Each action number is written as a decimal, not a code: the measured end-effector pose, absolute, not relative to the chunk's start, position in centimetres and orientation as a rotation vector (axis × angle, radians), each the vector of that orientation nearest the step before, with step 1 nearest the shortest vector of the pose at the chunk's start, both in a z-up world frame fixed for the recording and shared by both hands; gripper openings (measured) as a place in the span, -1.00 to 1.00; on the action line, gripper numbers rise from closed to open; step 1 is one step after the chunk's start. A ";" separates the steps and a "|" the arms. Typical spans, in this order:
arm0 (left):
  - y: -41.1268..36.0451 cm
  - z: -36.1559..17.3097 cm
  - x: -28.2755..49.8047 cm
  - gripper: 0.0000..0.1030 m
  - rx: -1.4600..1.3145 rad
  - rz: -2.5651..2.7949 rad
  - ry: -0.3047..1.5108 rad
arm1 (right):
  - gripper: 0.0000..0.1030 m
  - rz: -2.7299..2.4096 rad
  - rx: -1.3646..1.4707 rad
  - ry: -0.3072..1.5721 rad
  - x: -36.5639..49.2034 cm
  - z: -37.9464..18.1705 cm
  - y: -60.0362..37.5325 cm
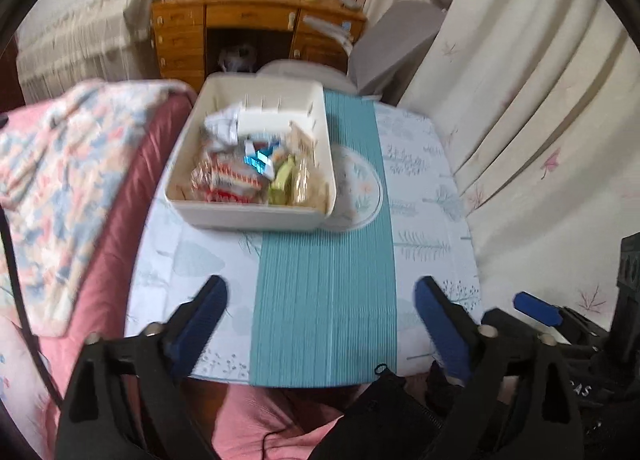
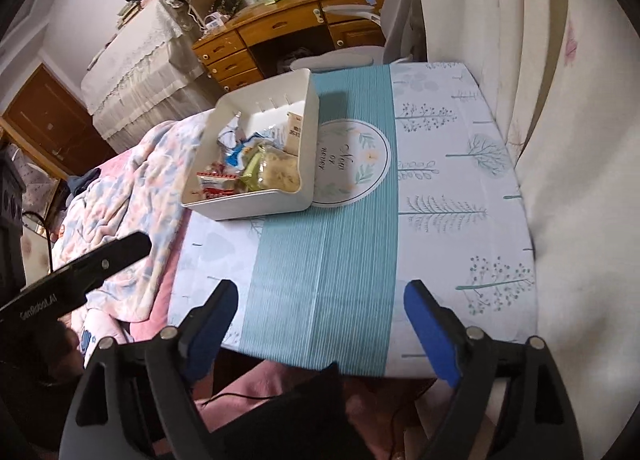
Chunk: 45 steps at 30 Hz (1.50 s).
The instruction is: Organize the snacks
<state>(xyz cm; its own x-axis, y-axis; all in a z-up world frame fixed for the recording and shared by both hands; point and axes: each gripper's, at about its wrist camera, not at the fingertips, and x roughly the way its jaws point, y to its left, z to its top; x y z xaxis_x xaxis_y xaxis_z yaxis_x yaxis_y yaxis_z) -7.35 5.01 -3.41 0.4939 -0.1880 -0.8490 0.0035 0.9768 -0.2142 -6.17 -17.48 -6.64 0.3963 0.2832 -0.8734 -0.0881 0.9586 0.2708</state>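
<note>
- Blue-padded fingers (image 1: 440, 324) of the left gripper (image 1: 320, 300) are seen nearest the lens, spread wide with nothing between them; only the teal runner (image 1: 324, 300) shows through the gap
- Equally wide and empty stands the right gripper (image 2: 320, 304); both are held back over the near edge of the counter (image 2: 460, 180), angled downward, well apart from the goods
- Snacks (image 2: 256, 172) are gathered in the white bin (image 2: 248, 210), which sits at the far left of the counter, just beside the bed's floral quilt (image 2: 132, 188); its corner is laid over a round printed mat (image 2: 356, 164)
- Red-and-white packets, a green pack, a pale bag and a blue wrapper are piled at the bin's near end; a tan carton is leant against its right wall, probably for want of flat room
- Nothing loose is seen on the cloth, so the sorting is judged finished or nearly so; the open, withdrawn fingers are read as a release
</note>
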 end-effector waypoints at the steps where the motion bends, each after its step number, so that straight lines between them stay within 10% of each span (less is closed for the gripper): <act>1: 4.6 -2.7 -7.7 0.98 -0.170 -0.108 1.027 | 0.73 0.236 0.181 1.139 -6.4 -6.1 -17.5; 45: 0.3 -1.5 -9.0 0.98 0.006 0.030 0.926 | 1.00 0.155 0.151 1.055 -8.8 -5.6 -17.7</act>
